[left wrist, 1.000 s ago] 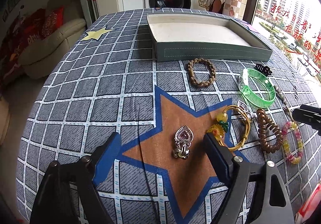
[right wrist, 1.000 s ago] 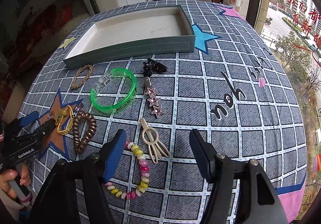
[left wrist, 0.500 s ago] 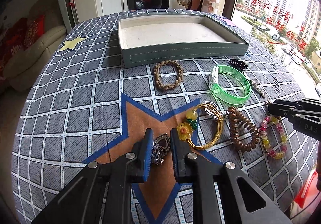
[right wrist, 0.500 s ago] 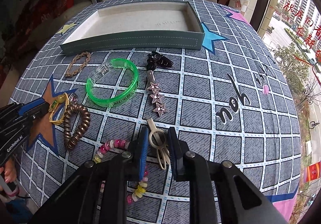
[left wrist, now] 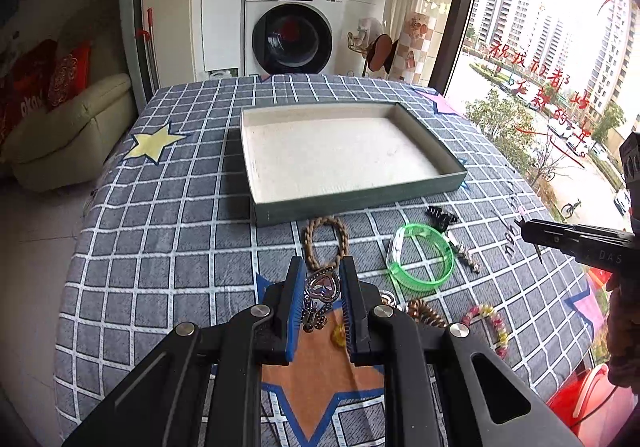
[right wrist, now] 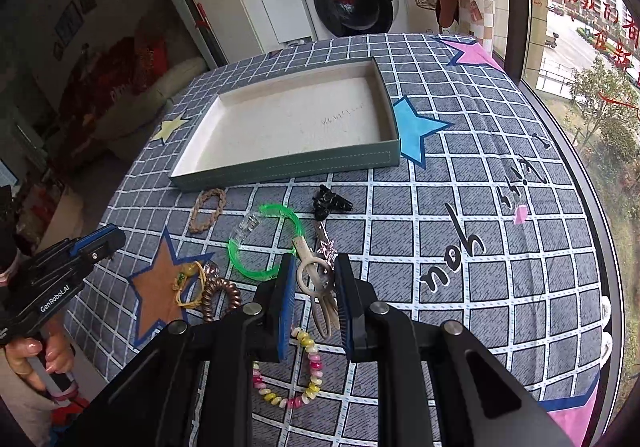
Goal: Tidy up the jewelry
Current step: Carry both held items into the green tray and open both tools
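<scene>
Room: I'm working over a table under a grey checked cloth with star patches; a washing machine stands behind it and a window runs along one side.

Left wrist view, tray: the shallow green tray sits mid-table with nothing in it, well beyond my claws.
Left wrist view, claw: my left claw has just been closing and is now clenched on the heart pendant, which a second ago lay flat on the brown star between wide-open jaws.
Left wrist view, lift: the pendant now hangs clear of the cloth, its little charm dangling below the pads.
Left wrist view, left behind: the braided bracelet, green bangle and black hair claw lie near the tray's front wall.

Right wrist view, claw: my right claw has likewise just been closing and now grasps the beige hair clip, which was flat on the cloth a second ago.
Right wrist view, lift: the clip is off the table, its prongs pointing back toward me.
Right wrist view, beneath: the beaded bracelet lies on the cloth below the claw.
Right wrist view, tray: still well ahead.

Meaning: I judge both picks done; next comes carrying each piece to the tray and releasing it there, with six pieces left to fetch.
</scene>
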Available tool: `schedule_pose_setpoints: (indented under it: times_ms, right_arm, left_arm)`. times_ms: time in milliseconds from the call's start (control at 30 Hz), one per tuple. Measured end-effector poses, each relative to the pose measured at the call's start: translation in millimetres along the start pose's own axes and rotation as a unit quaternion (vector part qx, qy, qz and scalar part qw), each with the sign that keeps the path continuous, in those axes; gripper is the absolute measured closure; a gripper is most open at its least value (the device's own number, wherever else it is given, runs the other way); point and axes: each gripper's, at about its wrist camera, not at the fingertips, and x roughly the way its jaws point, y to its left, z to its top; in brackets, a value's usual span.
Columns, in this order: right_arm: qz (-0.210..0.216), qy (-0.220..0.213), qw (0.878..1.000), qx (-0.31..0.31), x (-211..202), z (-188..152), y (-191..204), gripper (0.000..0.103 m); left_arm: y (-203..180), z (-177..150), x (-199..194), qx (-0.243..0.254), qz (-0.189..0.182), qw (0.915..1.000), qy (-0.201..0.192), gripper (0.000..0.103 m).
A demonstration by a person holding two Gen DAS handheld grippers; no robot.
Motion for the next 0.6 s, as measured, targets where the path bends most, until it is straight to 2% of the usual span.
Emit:
schedule_pose_setpoints:
  times_ms: [133,333,500,600]
  right_arm:
    - [0.016,-0.010,1.000,0.001,-9.7,33.1,0.6,0.082]
    - [0.011,-0.035,0.999,-0.023,-15.5,90.8,7.5,0.082]
    - [0.019,-0.029,0.999,-0.020,4.9,133.4,7.9,0.082]
    - [0.015,-0.022,0.999,-0.019,29.0,149.1,7.3,0.082]
  left_arm:
    - [5.6,39.7,-6.6,-0.013,0.000,0.9998,-0.017,0.073]
    - [7.1,96.7,2.5,-0.016,0.012,0.9989,-0.042,0.073]
    - [4.7,127.9,37.1,-0.019,0.019,0.9983,-0.052,0.073]
    - [4.4,131.9,69.3,-0.025,0.023,0.9988,-0.035,0.073]
